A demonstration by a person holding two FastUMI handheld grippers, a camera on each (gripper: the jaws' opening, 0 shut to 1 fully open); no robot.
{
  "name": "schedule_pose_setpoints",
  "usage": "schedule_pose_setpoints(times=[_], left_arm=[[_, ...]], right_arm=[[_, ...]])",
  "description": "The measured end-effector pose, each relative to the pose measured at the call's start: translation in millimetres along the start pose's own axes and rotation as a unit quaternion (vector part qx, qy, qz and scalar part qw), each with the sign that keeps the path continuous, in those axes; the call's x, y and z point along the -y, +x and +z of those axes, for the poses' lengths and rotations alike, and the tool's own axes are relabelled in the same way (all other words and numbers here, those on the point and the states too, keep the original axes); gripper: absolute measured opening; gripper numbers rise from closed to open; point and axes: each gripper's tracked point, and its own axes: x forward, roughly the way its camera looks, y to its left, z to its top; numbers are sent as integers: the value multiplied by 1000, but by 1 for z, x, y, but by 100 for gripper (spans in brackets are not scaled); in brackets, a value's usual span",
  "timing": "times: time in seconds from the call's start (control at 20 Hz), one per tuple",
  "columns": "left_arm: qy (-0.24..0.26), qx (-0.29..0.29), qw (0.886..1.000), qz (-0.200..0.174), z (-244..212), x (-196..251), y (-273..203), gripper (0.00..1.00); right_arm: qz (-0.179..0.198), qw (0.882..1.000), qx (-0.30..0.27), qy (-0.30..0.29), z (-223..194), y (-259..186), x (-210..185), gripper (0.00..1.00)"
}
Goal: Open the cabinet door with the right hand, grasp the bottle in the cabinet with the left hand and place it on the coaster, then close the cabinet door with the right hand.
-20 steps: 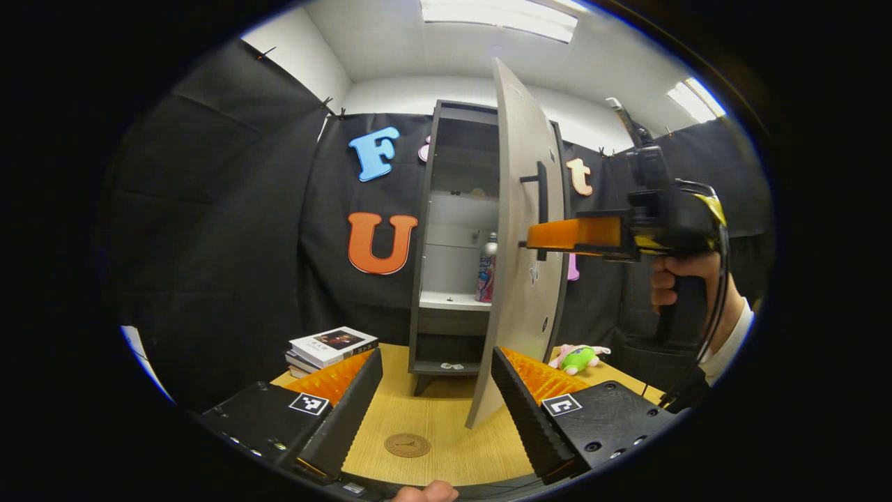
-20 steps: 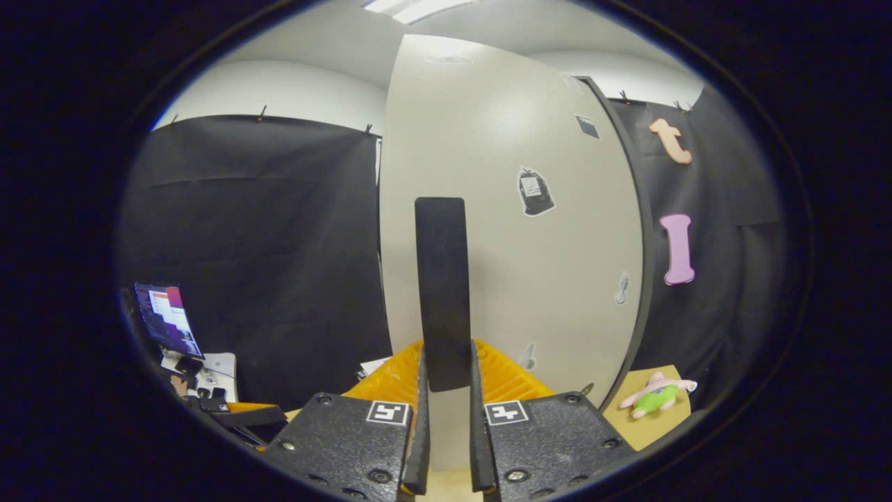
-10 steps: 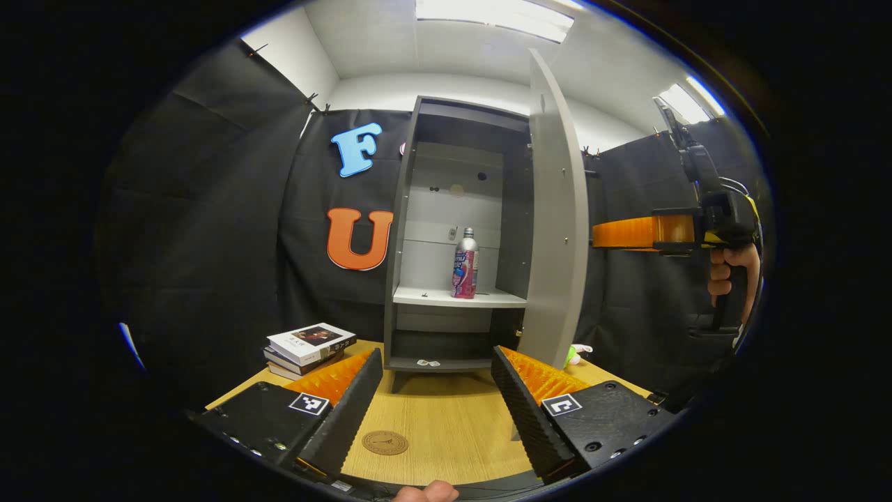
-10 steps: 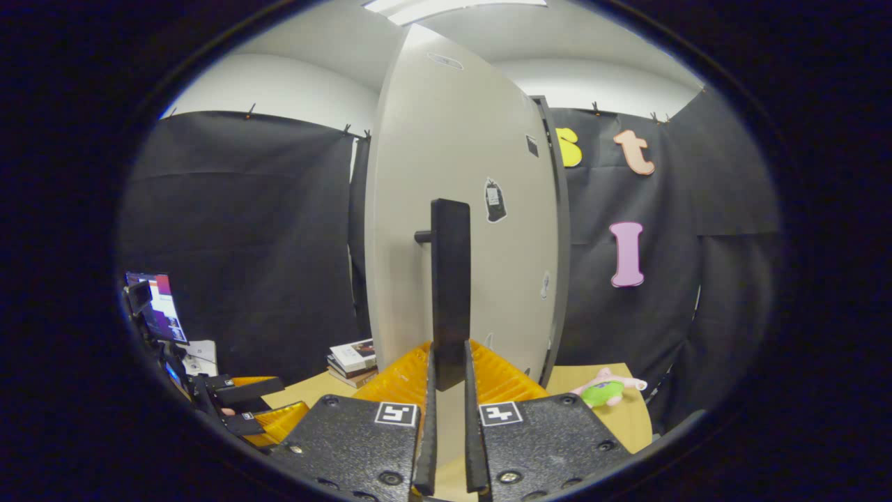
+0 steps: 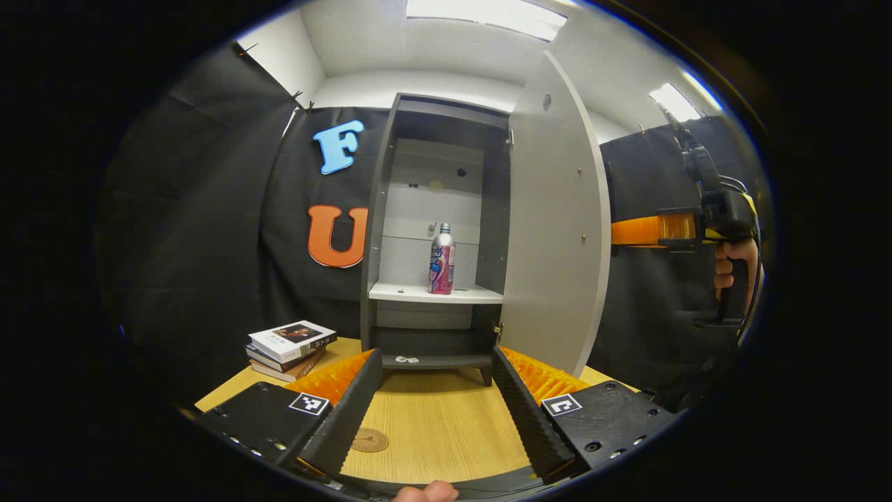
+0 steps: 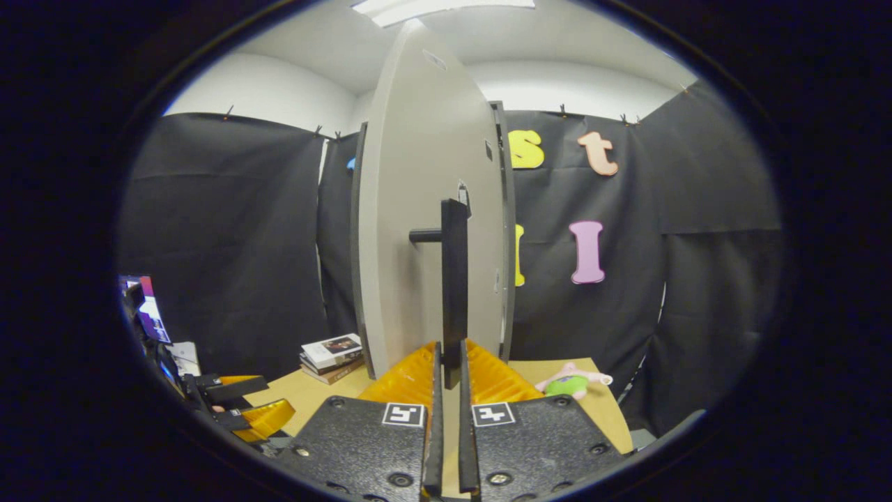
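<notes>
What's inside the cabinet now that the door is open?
A bottle stands upright on the middle shelf of the cabinet. The shelves above look bare. The open door hides the cabinet's right edge.

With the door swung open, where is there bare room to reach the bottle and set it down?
The cabinet opening is free: the bottle stands alone on its shelf. The table is bare around the coaster, between the left gripper jaws. Crowded spots: books at left, door at right.
</notes>
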Motion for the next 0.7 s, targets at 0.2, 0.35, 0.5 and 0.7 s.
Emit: schedule_pose_setpoints(times=[0.2, 0.35, 0.5, 0.7], left_arm=[[-4, 2, 1000, 1, 1, 0, 0, 95], [-5, -2, 1000, 3, -1, 1, -3, 95], [-6, -3, 1000, 7, -2, -2, -3, 95], [-10, -2, 1000, 12, -3, -5, -3, 95]], right_arm=[[-3, 1000, 1, -1, 0, -4, 7, 10], [-3, 1000, 6, 1, 0, -5, 13, 8], [-19, 1000, 12, -5, 0, -7, 21, 8], [-52, 998, 16, -11, -1, -9, 40, 7]])
